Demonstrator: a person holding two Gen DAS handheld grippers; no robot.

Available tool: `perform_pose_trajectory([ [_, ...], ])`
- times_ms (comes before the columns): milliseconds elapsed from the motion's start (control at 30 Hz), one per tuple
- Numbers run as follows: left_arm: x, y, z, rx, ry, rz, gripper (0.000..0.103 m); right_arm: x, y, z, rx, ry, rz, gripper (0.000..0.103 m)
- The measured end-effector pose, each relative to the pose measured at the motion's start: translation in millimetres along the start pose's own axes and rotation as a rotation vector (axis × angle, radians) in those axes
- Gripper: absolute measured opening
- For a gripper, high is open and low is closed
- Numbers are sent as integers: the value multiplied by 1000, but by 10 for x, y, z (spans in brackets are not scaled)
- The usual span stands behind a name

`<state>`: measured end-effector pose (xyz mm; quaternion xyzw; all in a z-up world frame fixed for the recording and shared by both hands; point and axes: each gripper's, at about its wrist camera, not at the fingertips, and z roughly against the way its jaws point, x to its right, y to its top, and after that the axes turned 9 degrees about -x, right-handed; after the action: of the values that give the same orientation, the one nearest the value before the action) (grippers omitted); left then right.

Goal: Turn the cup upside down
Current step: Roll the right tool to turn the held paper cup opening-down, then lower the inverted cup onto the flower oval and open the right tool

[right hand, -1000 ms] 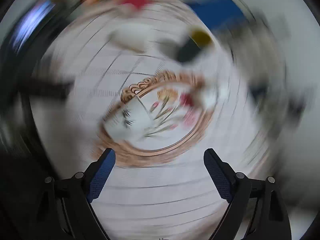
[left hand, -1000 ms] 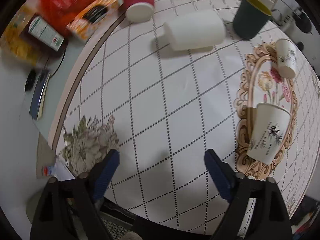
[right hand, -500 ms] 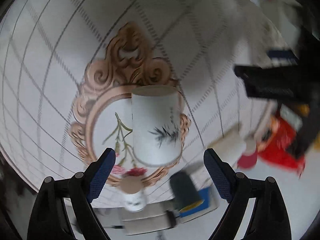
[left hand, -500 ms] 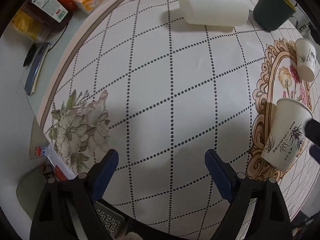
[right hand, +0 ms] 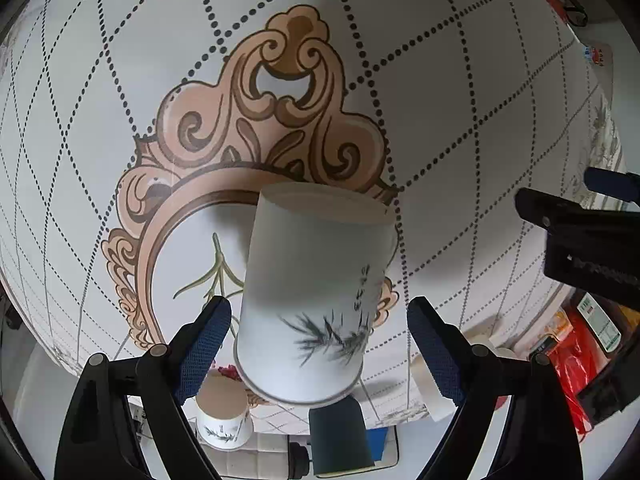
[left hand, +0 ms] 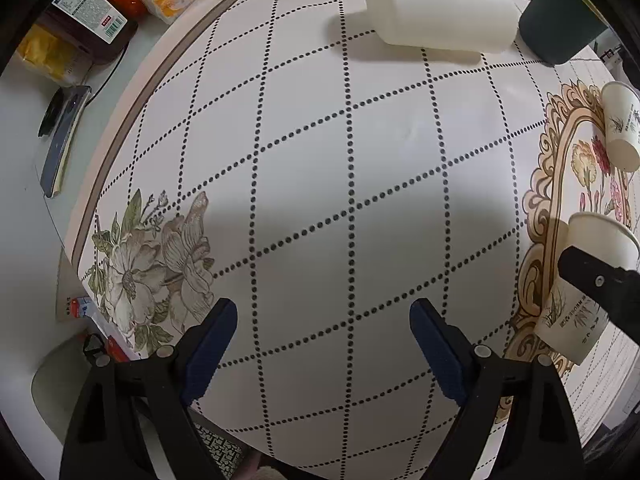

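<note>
right gripper (right hand: 319, 320): jaws spread wide with the paper cup (right hand: 312, 300) sitting right between them. A second ago this view was pure spin blur, half a second ago the cup was further out ahead, now it fills the gap. So the wrist has rolled over and closed in.

grip status: released, nothing clamped yet. The left pad looks nearly on the cup wall and there's a clear gap on the right side, so no squeeze so far.

paper cup: standing on the ornate frame print of the tablecloth (right hand: 460, 80), upright by the look of it in the left wrist view (left hand: 580, 304), where the other gripper's arm crosses in front of it. Camera looks inverted here, which probably means the hand is pre-rotated so the flip is just an untwist.

left gripper (left hand: 323, 332): jaws apart, empty, hovering over bare checked cloth well off to the side, same as before, only a bit nearer the cloth.

other stuff: second paper cup (left hand: 618, 132) lying further beyond, dark green cup (left hand: 560, 28) and white roll (left hand: 440, 16) at the far end, all well clear.

what it means: approach looks basically done; next up is likely closing on the cup, then lift and turn.
</note>
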<state>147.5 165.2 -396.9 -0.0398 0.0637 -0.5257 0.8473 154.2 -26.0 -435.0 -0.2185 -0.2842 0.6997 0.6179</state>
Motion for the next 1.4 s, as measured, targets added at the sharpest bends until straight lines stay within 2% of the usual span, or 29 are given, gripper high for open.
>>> perform_pose_trajectory([
  [300, -46, 38, 23, 6, -2, 0, 89, -24, 78, -102, 3, 28, 11, 90],
  [400, -35, 49, 49, 7, 0, -1, 88, -56, 120, -105, -5, 33, 13, 84],
  [567, -3, 58, 72, 9, 2, -2, 88, -82, 167, -186, -11, 51, -20, 67],
  [933, 4, 91, 118, 18, 5, 1, 88, -6, 198, -251, -5, 74, -100, 65],
  [1200, 82, 109, 187, 25, 14, -13, 88, 311, 127, -278, -29, 202, -321, 65],
  [1333, 209, 111, 245, 34, 20, -35, 88, 417, 52, -341, -45, 312, -469, 65],
  [1400, 266, 111, 280, 39, 21, -46, 88, 473, 0, -397, -51, 400, -564, 65],
])
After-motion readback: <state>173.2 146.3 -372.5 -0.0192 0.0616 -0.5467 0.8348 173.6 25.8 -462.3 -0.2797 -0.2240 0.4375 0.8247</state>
